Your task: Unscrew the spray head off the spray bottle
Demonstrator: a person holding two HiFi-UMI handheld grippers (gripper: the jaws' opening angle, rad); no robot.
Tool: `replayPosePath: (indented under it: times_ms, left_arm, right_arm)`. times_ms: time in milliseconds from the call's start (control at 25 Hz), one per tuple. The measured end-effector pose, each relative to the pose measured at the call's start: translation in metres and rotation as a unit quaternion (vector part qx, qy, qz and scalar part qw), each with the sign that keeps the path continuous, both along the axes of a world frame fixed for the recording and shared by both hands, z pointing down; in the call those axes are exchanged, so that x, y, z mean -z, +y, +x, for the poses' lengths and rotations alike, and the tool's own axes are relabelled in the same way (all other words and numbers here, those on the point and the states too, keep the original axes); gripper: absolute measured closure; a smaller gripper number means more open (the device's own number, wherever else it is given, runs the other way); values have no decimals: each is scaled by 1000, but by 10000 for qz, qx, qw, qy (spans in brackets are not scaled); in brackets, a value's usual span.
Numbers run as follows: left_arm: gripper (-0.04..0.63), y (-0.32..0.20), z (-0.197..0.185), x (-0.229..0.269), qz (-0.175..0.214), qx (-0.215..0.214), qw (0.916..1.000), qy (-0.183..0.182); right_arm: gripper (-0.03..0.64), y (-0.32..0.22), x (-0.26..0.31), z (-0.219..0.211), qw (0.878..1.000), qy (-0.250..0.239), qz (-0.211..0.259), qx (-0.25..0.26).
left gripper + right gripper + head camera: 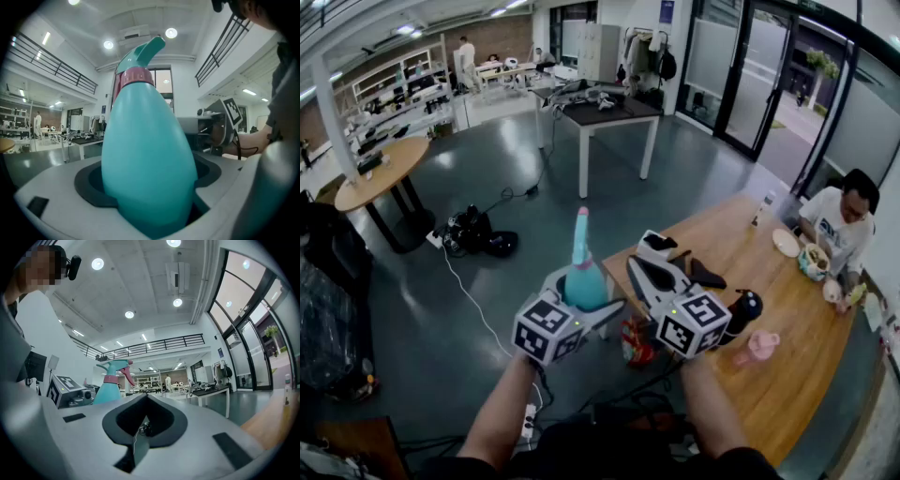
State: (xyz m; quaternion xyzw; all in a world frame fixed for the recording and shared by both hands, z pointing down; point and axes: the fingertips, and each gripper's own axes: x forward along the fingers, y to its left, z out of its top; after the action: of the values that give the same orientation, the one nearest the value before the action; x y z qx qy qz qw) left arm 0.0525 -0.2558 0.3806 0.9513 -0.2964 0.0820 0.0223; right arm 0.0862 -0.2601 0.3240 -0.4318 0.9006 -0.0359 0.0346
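Between the pads of the left gripper [581,305] sits the one spray bottle [583,272], teal, pinched round its lower body and held in the air just left of the near wooden table [787,375]. Its single spray head [140,51] is on. The right gripper [649,270] hangs just right of the bottle, apart from it, its claw pressed together on nothing.

Three tables show: this wooden one, a dark one [609,114] farther off, and a round one [380,173] at far left. One person [844,225] sits at the wooden table's far right end; a pink object [759,345] and a black one [745,305] lie on its near part.

Only the gripper views show the pink collar [136,77]; only the right gripper view shows the pink trigger [127,376].
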Motion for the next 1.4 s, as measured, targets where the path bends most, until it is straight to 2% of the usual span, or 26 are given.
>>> replayPosePath:
  times_ms: [1080, 1320, 1400]
  left_arm:
    - [141, -2, 4, -3, -27, -144, 9998, -104]
    - [141, -4, 14, -10, 54, -193, 9997, -172]
    - [141, -4, 18, -11, 34, -223, 9996, -144]
  right_arm:
    - [614, 11, 18, -8, 9995, -193, 140, 197]
    - [611, 25, 31, -14, 9983, -273, 195, 477]
    - [582, 29, 32, -20, 9974, -328, 88, 632]
